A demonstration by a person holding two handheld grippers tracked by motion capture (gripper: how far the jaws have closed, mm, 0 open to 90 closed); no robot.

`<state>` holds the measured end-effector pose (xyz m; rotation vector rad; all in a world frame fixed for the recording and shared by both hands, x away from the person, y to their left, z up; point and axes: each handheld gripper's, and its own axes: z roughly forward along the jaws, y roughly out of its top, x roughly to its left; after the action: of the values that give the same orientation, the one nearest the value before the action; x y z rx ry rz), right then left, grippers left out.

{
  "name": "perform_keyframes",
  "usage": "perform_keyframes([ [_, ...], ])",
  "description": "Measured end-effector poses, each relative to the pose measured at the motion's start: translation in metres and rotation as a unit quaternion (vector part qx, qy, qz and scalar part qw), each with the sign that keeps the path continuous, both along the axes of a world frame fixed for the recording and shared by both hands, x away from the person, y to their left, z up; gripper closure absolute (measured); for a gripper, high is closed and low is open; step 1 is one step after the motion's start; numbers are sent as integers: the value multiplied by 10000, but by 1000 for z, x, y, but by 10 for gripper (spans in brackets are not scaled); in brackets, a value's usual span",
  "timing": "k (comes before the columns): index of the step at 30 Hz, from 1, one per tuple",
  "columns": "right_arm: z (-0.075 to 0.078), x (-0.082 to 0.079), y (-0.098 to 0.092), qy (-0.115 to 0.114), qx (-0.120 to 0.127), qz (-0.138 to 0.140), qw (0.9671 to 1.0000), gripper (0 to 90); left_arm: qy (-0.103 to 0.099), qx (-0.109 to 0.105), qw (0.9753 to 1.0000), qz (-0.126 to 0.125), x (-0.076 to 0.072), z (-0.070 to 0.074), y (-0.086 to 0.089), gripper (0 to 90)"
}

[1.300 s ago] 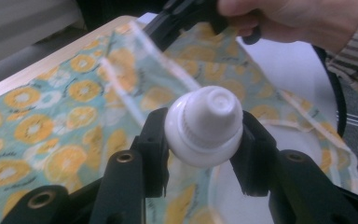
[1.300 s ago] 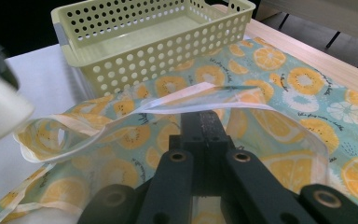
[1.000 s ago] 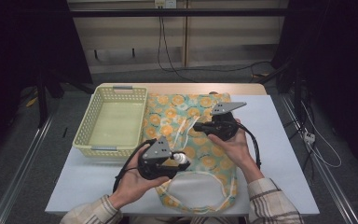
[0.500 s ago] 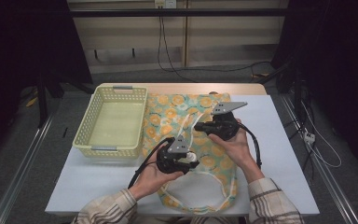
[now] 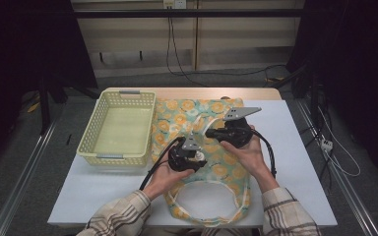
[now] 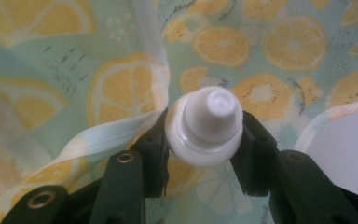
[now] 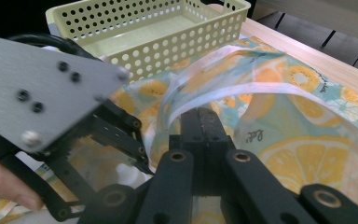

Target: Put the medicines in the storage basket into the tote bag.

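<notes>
The left tool (image 6: pixel 204 140) clamps a small white plastic screw cap (image 6: pixel 205 126) between its black jaws, directly above the mint-green bag printed with orange citrus slices (image 5: pixel 197 128) that lies on the white tabletop (image 5: pixel 295 147). The right tool (image 7: pixel 205 135), just beside it, is closed on a translucent strap (image 7: pixel 242 88) of that bag. A pale yellow perforated plastic basket (image 5: pixel 120 125) sits beyond the left tool.

A: Bag (image 5: pixel 197 118)? Basket (image 5: pixel 119 129)?
B: Glossy, partly see-through plastic film with printed citrus; perforated pale-yellow plastic, smooth.
A: Cap (image 6: pixel 204 127)? Plate (image 7: pixel 37 88)?
B: White plastic, ridged; brushed grey metal, matt.
</notes>
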<state>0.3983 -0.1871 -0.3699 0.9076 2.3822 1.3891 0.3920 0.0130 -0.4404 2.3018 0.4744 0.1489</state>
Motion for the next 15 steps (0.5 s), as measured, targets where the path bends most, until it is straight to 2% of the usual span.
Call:
perform_keyframes([
  [3,0,0,0,14,4,5,10000,900,-2,155,9999,51,0,-5,-2,598],
  [4,0,0,0,16,2,4,10000,900,25,34,10000,11,1,-7,-2,594],
  [6,-1,0,-1,15,-4,8,10000,900,84,56,9999,38,2,-8,-2,565],
  [8,-1,0,-1,19,-6,-1,10000,900,17,38,10000,85,3,-6,-1,523],
  [10,-1,0,-1,11,-16,-11,10000,900,-14,-46,9998,197,2,-3,0,432],
  [12,-1,0,-1,26,-9,-25,10000,900,29,-160,9998,138,2,0,3,398],
  [15,-2,0,-1,23,-15,-18,10000,900,-51,-215,9997,119,-1,4,5,337],
])
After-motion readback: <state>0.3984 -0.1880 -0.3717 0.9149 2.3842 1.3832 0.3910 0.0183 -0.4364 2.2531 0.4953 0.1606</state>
